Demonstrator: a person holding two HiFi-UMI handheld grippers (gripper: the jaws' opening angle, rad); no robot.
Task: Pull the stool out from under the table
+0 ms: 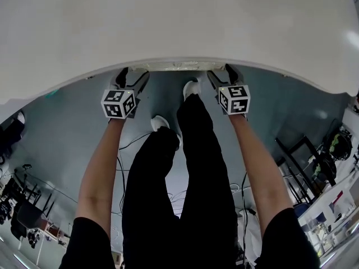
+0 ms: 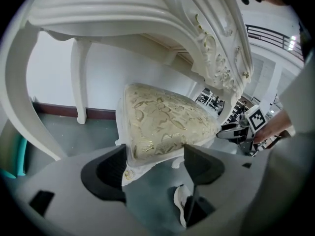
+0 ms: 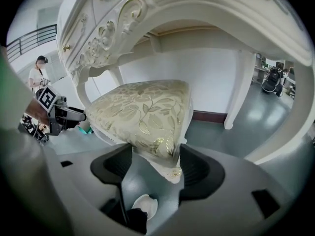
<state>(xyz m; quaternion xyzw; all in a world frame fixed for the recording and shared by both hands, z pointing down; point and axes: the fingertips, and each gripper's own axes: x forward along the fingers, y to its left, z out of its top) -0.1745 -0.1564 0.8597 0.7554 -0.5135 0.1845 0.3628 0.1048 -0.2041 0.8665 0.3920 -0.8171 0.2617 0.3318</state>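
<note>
Left gripper (image 2: pixel 154 155): gripped stool (image 2: pixel 167 119) corner.
Right gripper (image 3: pixel 155 156): gripped other corner.
Pull: needed even, level draw from table (image 1: pixel 168 27).

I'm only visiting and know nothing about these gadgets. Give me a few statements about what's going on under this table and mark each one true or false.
1. The stool sits under the white table. True.
2. The left gripper and the right gripper each grip a corner of the stool's seat. True.
3. The seat is plain red. False: it is cream with a gold leaf pattern.
4. The person wears black shoes. False: the shoes are white; the trousers are black.
</note>
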